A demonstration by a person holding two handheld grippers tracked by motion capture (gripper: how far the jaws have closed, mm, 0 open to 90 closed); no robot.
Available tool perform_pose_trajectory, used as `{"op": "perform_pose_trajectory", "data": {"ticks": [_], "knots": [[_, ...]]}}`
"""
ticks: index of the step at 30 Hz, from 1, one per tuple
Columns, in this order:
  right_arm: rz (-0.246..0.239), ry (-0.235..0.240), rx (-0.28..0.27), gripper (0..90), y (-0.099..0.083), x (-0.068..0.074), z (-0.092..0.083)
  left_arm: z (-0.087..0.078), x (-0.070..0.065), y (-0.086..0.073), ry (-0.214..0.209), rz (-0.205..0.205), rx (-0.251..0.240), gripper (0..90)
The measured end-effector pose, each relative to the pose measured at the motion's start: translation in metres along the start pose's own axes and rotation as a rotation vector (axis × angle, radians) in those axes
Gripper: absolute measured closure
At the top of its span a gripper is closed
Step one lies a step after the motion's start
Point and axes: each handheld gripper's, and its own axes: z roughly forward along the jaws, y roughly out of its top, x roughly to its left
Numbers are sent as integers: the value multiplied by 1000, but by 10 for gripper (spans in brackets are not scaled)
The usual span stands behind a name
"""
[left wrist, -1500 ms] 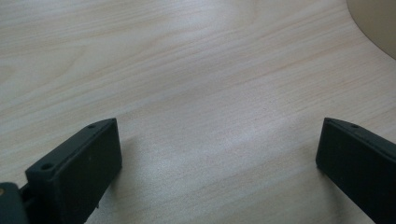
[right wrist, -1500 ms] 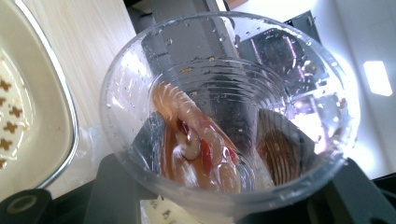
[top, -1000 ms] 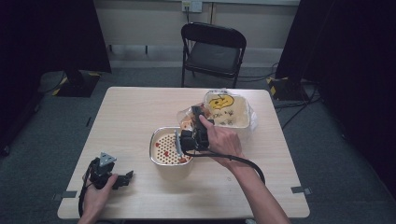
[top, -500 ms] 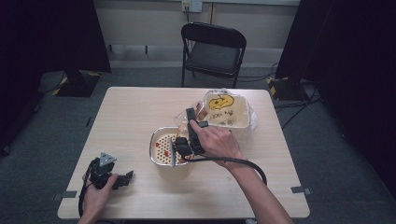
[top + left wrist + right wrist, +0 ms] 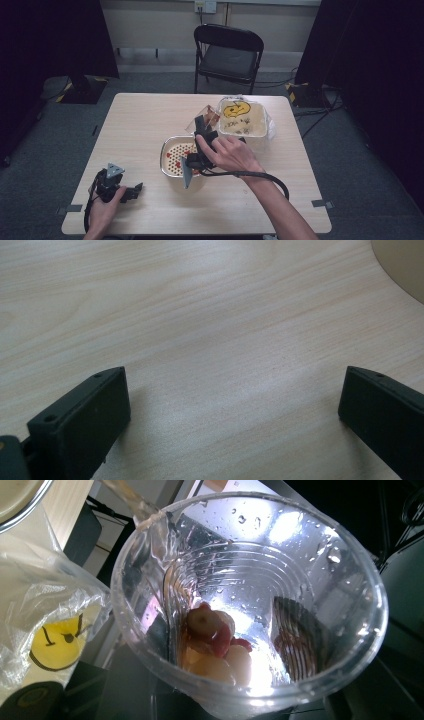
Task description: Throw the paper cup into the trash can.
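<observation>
Right now, from the high view, I have the right claw (image 5: 202, 131) clenched on a clear plastic cup (image 5: 206, 119), tipped above the strainer bowl (image 5: 176, 156). Its jaws have just been closing on the cup wall. The left claw (image 5: 131, 191) rests released on the worktop (image 5: 150, 115). From the right gripper view, the fruit pieces (image 5: 217, 642) sit in the cup's bottom; next I judge a steeper tilt over the strainer.

Both forearms are bare, with no sleeves in sight. Each hand carries a black gripper: the left gripper (image 5: 131, 191) has a grey three-cornered plate on top and blocky matte jaws with small screw holes at the tips. A thick black cable (image 5: 260, 176) loops from the right gripper (image 5: 201, 125).
</observation>
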Motion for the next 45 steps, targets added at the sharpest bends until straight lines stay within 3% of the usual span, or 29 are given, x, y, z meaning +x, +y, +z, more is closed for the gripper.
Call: {"op": "perform_pose_trajectory", "data": {"ticks": [3,12,17,18,23,24,26,28,29,30,31,39,40,41,42,45], "knots": [[-53,-22,-7,497,3,2,-2,0,0,0,0,0,0,0],[-98,-64,16,503,2,1,-4,0,0,0,0,0,0,0],[-56,-59,22,505,-2,-5,-4,0,0,0,0,0,0,0],[-21,-44,24,505,-3,-6,-4,0,0,0,0,0,0,0],[55,-38,-5,508,-3,-8,-6,0,0,0,0,0,0,0],[90,-20,-9,509,-4,-9,-6,0,0,0,0,0,0,0],[212,27,-16,510,-7,-11,-5,0,0,0,0,0,0,0],[395,101,-28,512,-14,-18,-3,0,0,0,0,0,0,0],[395,101,-28,512,-14,-18,-3,0,0,0,0,0,0,0],[560,157,-36,513,-22,-24,-1,0,0,0,0,-1,0,0],[637,182,-55,514,-26,-27,0,0,0,0,-1,2,0,0],[1175,361,-156,521,-47,-36,4,0,0,0,-4,-1,0,0],[1175,361,-156,521,-47,-36,4,0,0,0,-2,2,0,0],[1235,380,-170,522,-51,-35,6,0,0,0,-3,-2,0,0],[1373,421,-194,524,-58,-33,8,0,0,0,-2,-1,-1,0],[1525,466,-240,524,-68,-29,13,0,0,0,1,4,0,0]]}}
